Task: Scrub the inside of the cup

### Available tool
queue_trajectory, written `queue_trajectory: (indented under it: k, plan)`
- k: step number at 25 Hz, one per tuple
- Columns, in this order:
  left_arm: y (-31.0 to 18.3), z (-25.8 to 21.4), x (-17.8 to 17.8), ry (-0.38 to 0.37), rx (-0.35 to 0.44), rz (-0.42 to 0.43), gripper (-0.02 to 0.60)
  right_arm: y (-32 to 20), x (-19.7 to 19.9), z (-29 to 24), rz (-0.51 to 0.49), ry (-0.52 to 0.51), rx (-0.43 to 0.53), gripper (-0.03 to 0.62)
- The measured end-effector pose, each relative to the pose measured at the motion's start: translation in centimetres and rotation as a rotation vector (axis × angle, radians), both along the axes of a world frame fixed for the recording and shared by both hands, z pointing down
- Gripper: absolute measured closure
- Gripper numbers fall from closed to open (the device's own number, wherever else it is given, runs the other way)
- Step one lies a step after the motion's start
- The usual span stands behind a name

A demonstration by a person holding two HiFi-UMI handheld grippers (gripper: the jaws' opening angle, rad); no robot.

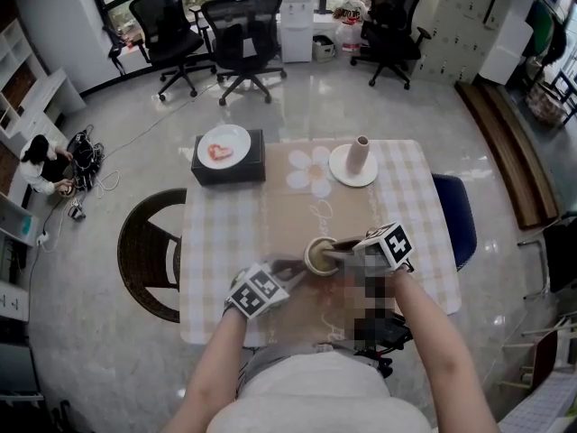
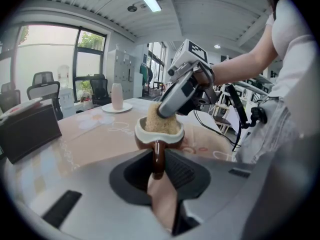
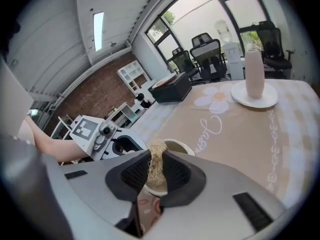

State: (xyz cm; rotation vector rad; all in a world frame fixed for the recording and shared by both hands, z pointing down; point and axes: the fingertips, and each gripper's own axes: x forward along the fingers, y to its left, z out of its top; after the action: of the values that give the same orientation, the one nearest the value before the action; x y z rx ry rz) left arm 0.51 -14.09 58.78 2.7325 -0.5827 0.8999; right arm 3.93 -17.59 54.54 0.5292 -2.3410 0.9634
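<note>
A brown cup with a cream rim (image 1: 319, 256) (image 2: 159, 132) (image 3: 172, 149) stands on the table near its front edge. My left gripper (image 1: 290, 268) (image 2: 158, 168) is shut on the cup's brown handle (image 2: 158, 156). My right gripper (image 1: 338, 254) (image 3: 156, 170) is shut on a tan fibrous scrubber (image 2: 161, 120) (image 3: 157, 165). The scrubber is pushed down into the cup's mouth and fills it. In the left gripper view the right gripper (image 2: 176, 96) leans in from the upper right over the cup.
A pale vase (image 1: 359, 154) (image 3: 253, 74) stands on a white plate (image 1: 352, 171) at the table's far right. A black box (image 1: 228, 161) with a white plate on it sits at the far left. A wicker chair (image 1: 149, 251) is left of the table (image 1: 216, 242), a blue chair (image 1: 455, 215) right.
</note>
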Motion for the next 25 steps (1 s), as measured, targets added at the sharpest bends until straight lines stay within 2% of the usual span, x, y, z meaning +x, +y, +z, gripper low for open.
queue_trajectory:
  k: [7, 13, 20, 25]
  plan:
    - [-0.1, 0.0, 0.0, -0.007, 0.008, -0.009, 0.512, -0.7, 1.7, -4.0, 0.03, -0.033, 0.103, 0.525]
    - [0.0, 0.0, 0.0, -0.012, 0.014, -0.022, 0.512, -0.2, 1.9, -7.5, 0.022, -0.038, 0.292, 0.525]
    - [0.0, 0.0, 0.1, -0.021, 0.019, -0.036, 0.512, 1.5, 0.5, -8.7, -0.081, -0.005, 0.485, 0.525]
    - [0.0, 0.0, 0.0, -0.018, 0.019, -0.055, 0.512, 2.7, -1.2, -8.8, -0.196, 0.072, 0.605, 0.526]
